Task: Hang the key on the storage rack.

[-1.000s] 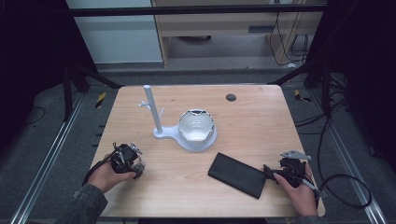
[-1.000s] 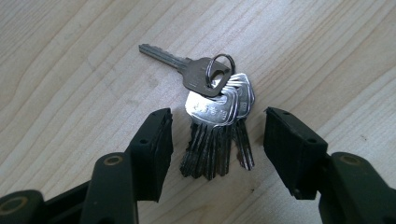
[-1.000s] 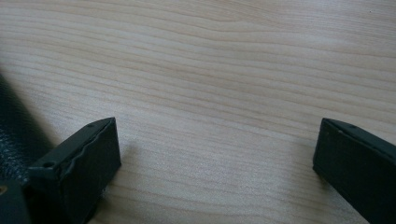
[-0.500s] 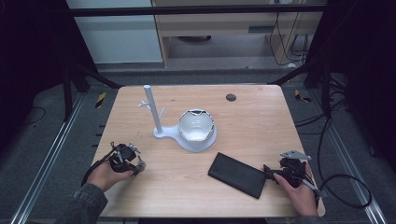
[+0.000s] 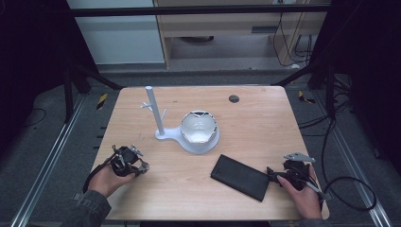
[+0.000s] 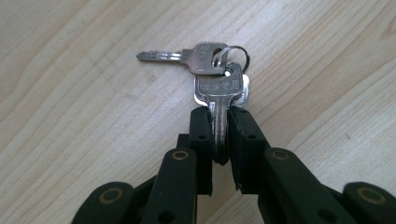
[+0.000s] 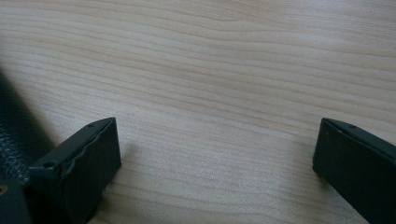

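Tabletop [image 5: 265,123], light wood, w/ bare room across the far right and along the near edge between the hands. Black flat case [image 5: 240,177] lies slanted near the near right corner, its end just beside the right hand-held gripper [image 5: 274,174]; that one stands wide open, nothing between the jaws, only bare wood ahead in the right gripper view. White stand [image 5: 156,113] w/ upright post and small pegs sits mid-tabletop, toward the far left; white bowl [image 5: 198,127] on its base, to the right. Small dark round spot [image 5: 233,99] near the far edge. Left hand-held gripper [image 5: 137,166] by the near left corner, well apart from stand & case; jaws have just been closing and now clamp the keys [image 6: 219,88]: silver bunch on a ring, one blade pinched between the pads, another key lying flat, pointing sideways on the wood.
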`<action>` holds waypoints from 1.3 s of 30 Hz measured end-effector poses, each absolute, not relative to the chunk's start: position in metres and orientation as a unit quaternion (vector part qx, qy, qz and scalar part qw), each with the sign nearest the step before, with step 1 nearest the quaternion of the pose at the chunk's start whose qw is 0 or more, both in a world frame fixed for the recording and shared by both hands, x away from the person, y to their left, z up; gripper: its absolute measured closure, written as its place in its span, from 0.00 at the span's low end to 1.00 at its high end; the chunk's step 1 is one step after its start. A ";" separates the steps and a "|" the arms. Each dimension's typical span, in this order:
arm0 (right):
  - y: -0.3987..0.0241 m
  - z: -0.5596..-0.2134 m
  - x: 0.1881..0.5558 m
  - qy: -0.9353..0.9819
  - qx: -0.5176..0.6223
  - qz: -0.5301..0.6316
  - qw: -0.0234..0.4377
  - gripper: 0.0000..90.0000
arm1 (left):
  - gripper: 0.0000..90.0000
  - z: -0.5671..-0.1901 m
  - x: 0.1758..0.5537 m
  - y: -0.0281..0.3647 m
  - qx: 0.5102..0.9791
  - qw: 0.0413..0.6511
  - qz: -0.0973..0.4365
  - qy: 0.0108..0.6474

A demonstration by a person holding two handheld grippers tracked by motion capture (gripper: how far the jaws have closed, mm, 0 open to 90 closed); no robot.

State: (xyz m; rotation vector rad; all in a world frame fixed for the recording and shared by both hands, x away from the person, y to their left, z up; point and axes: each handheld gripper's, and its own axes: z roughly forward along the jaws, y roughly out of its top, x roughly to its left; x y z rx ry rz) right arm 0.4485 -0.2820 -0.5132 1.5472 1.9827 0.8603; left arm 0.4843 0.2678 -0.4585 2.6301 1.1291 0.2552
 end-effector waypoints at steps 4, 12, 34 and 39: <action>-0.282 -0.513 0.448 0.724 0.565 0.314 0.240 0.01 | 0.89 -0.459 0.484 0.269 0.909 0.124 0.084 0.389; -0.282 -0.513 0.448 0.724 0.565 0.314 0.240 0.02 | 0.80 -0.461 0.483 0.267 0.913 0.118 0.086 0.381; -0.282 -0.513 0.448 0.725 0.563 0.314 0.241 0.02 | 0.98 -0.451 0.484 0.261 0.916 0.118 0.081 0.374; -0.282 -0.513 0.448 0.725 0.563 0.314 0.241 0.02 | 0.98 -0.446 0.485 0.263 0.916 0.125 0.078 0.374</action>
